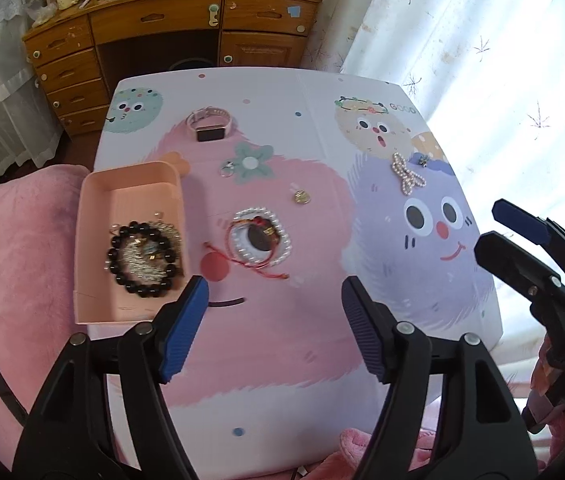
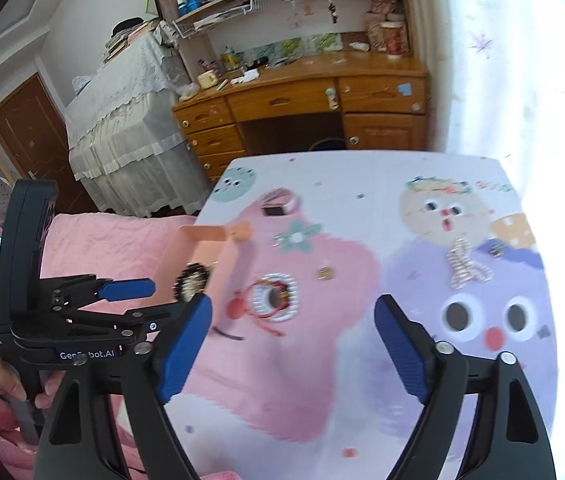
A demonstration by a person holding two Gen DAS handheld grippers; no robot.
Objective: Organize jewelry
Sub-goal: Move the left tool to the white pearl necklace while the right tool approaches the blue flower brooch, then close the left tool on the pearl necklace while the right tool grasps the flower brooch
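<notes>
both grippers, left gripper [image 1: 274, 320] and right gripper [image 2: 294, 344], hang wide-fingered and empty above the table [image 1: 306, 360], so grabbing the pearl bracelet [image 1: 260, 238] could snag its tangled red cord [image 1: 242, 262] short of the pink tray [image 1: 98, 208].

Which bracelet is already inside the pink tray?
The black bead bracelet: it lies in the pink tray over a silvery chain, while the white pearl bracelet and the red string bracelet lie on the table.
</notes>
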